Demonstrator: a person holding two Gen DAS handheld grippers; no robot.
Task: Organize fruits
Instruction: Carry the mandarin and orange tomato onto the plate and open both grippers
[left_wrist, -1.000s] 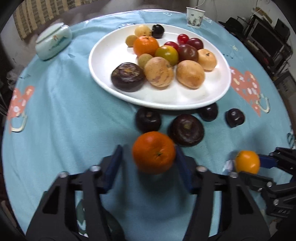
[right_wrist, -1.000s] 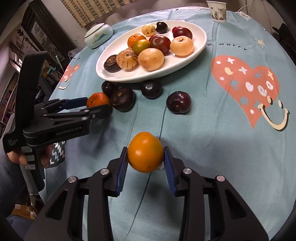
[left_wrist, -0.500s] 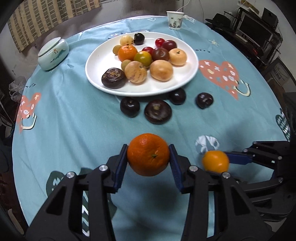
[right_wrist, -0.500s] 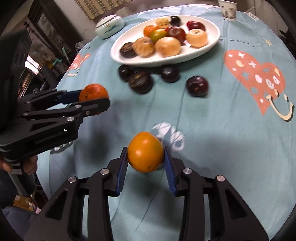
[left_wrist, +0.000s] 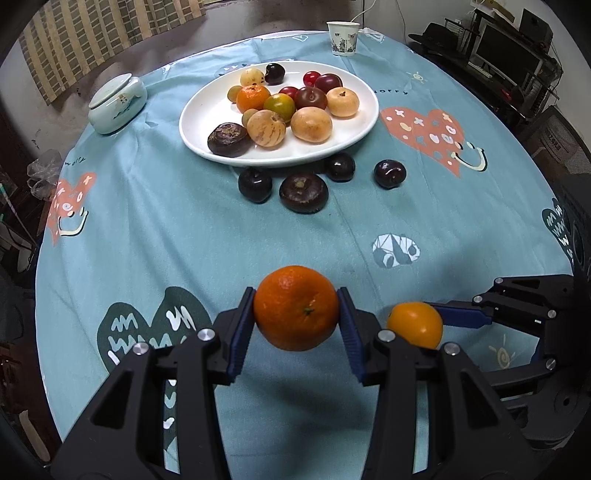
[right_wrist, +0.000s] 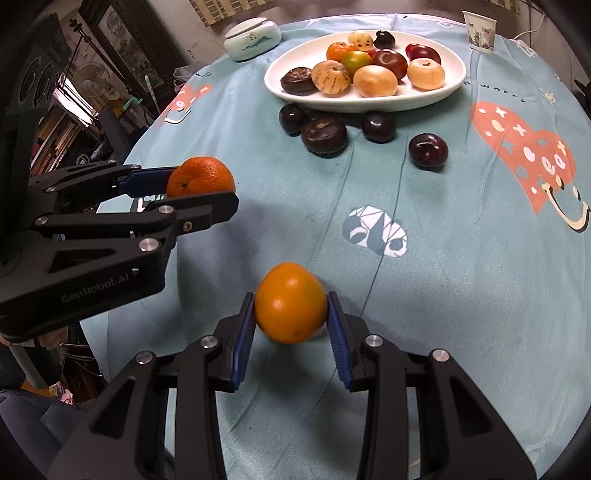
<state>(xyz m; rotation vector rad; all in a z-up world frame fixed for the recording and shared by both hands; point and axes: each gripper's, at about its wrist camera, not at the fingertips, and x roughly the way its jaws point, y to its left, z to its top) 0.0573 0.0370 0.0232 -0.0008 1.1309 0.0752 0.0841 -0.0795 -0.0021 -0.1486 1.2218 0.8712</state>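
My left gripper (left_wrist: 296, 317) is shut on a dimpled orange mandarin (left_wrist: 296, 307) and holds it above the near part of the table. It also shows in the right wrist view (right_wrist: 201, 181). My right gripper (right_wrist: 290, 314) is shut on a smooth yellow-orange fruit (right_wrist: 290, 302), also lifted, just right of the left gripper; it shows in the left wrist view (left_wrist: 415, 324). A white oval plate (left_wrist: 207, 122) at the far middle holds several fruits. Several dark fruits (left_wrist: 303, 192) lie on the cloth in front of the plate.
A round table with a blue patterned cloth (left_wrist: 155, 206). A pale lidded ceramic jar (left_wrist: 117, 103) stands at the far left. A paper cup (left_wrist: 342, 37) stands behind the plate. Furniture and screens surround the table.
Both grippers have pulled back and up from the plate with their fruits. The left gripper has closed on the mandarin. The plate and dark fruits now sit farther away.
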